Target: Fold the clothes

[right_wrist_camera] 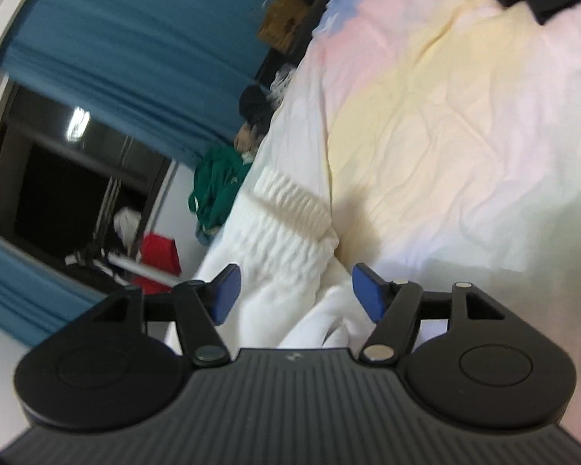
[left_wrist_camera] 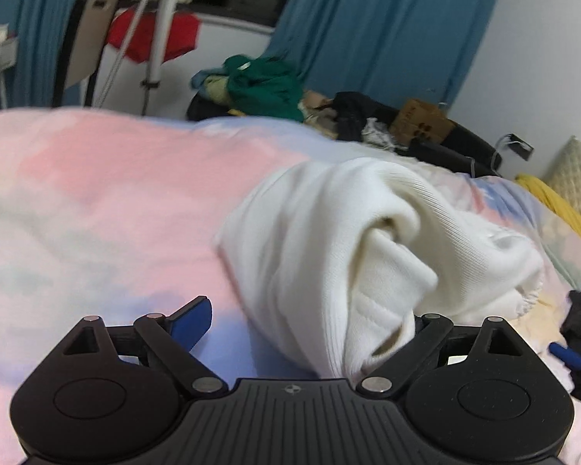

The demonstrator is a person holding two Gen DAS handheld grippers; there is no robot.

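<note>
Left wrist view shows you a white garment (left_wrist_camera: pixel 329 240) bunched on the bed (left_wrist_camera: pixel 97 201), its ribbed cloth rumpled and rolled rather than laid flat; no clean fold shows, so you look to be early in the job, with spreading and folding left to do; more clothes (left_wrist_camera: pixel 267 85) wait in a heap at the far side. Your left tool (left_wrist_camera: pixel 302 321) stands wide; one blue pad (left_wrist_camera: pixel 191 321) is bare, the other is hidden behind the cloth, which drapes over that finger; I cannot tell whether it touches. Your right tool (right_wrist_camera: pixel 296 294) is spread wide over the gathered hem (right_wrist_camera: pixel 290 224), cloth lying between the pads, neither pressing on it.
</note>
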